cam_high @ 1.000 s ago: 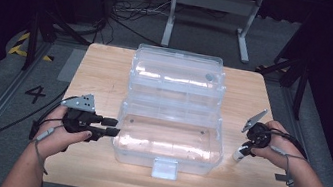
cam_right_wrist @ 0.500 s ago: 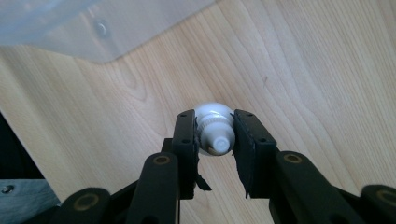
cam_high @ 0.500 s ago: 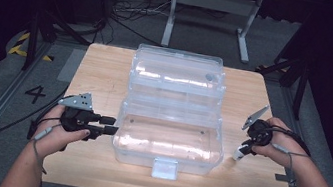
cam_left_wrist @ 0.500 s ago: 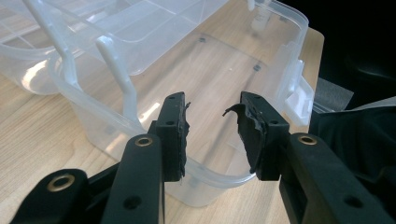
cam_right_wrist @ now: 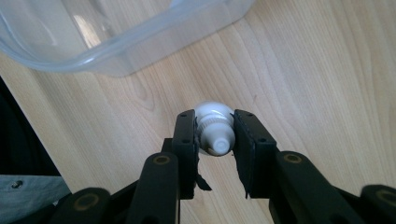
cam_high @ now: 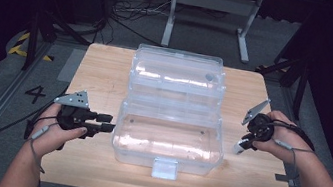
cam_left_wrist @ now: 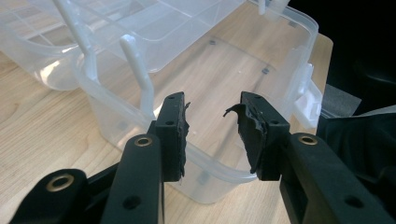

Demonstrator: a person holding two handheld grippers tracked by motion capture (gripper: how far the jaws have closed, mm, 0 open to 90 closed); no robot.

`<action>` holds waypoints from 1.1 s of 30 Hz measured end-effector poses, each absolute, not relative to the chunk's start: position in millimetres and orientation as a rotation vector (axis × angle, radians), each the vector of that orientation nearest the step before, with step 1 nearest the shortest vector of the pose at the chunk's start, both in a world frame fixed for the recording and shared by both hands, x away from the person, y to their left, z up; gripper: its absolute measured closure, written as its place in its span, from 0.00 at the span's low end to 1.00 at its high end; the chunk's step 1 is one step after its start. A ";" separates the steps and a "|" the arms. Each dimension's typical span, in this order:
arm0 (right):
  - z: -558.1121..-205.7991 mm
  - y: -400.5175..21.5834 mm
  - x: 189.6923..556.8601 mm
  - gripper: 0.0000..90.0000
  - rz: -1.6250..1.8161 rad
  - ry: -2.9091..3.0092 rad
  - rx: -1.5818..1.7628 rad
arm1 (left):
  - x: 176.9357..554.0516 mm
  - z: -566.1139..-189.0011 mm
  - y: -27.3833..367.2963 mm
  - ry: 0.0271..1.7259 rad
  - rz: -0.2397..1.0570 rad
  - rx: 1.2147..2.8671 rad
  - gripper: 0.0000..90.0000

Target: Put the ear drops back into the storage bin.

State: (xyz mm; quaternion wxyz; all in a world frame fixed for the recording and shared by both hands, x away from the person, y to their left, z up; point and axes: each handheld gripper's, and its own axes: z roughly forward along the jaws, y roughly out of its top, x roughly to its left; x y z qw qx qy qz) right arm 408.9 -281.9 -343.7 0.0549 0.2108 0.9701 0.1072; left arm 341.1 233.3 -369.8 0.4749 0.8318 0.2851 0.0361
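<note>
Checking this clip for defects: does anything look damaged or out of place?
Yes. On the left hand-held gripper, the black pads are torn, with edges curling into the open gap. The clear box looks intact.

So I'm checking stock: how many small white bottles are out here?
1: the small white bottle is clamped in the right gripper, just right of the open clear box. Others may be hidden.

One clear plastic box (cam_high: 168, 134), one small white bottle (cam_right_wrist: 214, 126), two tools.
</note>
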 end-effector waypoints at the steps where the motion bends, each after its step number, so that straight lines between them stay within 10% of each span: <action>1: -341.6 -281.3 408.7 0.79 0.321 2.944 0.634 | 341.1 -369.6 233.6 0.701 0.090 2.035 0.69; 33: -283.5 -252.8 395.7 0.79 0.373 2.929 0.488 | 341.1 -368.7 241.0 0.744 0.124 2.022 0.69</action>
